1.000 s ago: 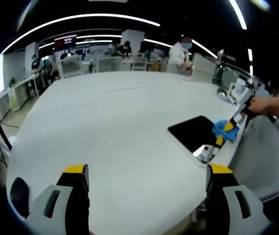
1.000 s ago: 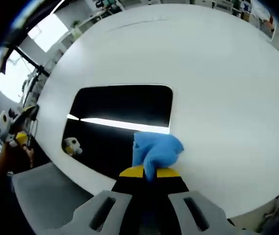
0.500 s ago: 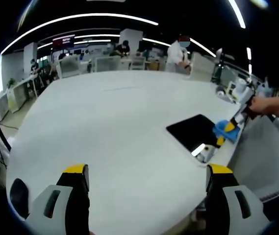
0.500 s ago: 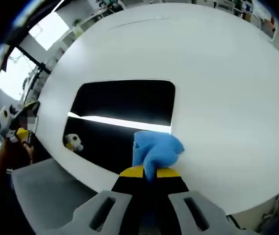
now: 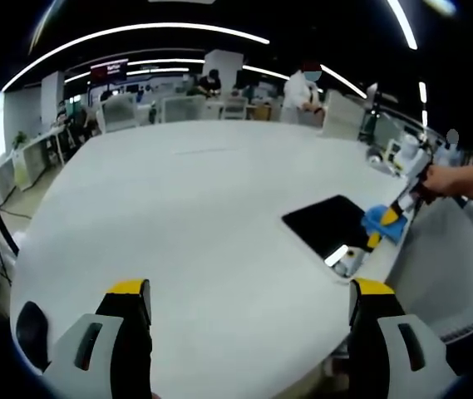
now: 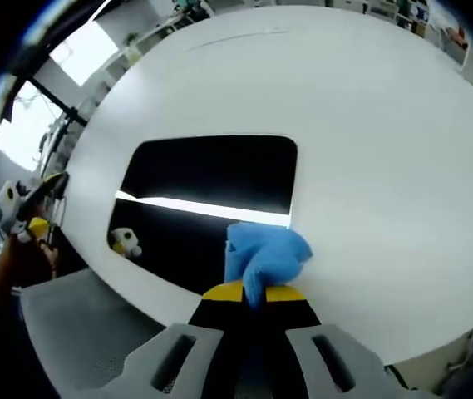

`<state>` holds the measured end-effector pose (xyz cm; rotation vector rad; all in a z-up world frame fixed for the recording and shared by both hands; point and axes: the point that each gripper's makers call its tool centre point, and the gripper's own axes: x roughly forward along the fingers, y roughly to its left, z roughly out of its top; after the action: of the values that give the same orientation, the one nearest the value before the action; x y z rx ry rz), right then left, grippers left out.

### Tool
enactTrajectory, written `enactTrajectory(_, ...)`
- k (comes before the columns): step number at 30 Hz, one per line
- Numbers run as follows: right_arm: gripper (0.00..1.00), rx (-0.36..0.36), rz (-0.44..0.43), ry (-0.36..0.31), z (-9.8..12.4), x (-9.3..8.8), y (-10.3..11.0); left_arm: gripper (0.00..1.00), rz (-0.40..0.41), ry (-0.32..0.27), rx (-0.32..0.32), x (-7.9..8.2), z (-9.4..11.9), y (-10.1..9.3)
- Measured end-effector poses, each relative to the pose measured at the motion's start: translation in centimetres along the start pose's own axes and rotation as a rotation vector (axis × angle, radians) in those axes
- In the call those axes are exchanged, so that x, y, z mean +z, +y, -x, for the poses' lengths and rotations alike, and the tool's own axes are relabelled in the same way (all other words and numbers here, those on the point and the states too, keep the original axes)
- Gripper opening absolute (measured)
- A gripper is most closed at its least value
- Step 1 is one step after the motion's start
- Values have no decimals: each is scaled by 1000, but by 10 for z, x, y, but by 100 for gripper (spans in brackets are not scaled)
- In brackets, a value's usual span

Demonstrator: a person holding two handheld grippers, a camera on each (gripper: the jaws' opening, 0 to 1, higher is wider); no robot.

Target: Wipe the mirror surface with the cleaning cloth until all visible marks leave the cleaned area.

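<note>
wiping now — mirror (image 6: 211, 195) lies flat near the white table's (image 6: 369, 125) edge, blue cleaning cloth (image 6: 265, 253) bunched on its near corner, clamped in your right gripper (image 6: 251, 293). press the cloth flat, sweep across the dark glass in overlapping passes. left gripper (image 5: 248, 291) idles over the table, jaws apart — keep it clear.

- The large white table (image 5: 194, 216) is bare across its middle and far side, leaving wide free room.
- A dark mirror (image 6: 207, 195) lies flat near one edge of the table.
- A blue cloth (image 6: 263, 253) rests on the mirror's edge, pinched in the right gripper (image 6: 251, 293).
- A grey chair (image 6: 78, 332) stands just beyond that table edge.
</note>
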<state>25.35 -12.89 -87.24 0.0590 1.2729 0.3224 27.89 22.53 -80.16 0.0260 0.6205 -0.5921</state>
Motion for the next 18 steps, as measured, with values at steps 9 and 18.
enactTrajectory(9, 1, -19, -7, -40, -1, 0, 0, 99, 1, 4, 8, -2, 5, 2)
enactTrajectory(18, 1, -25, -11, -17, -1, 0, 0, 99, -3, 5, 5, -1, 4, 3)
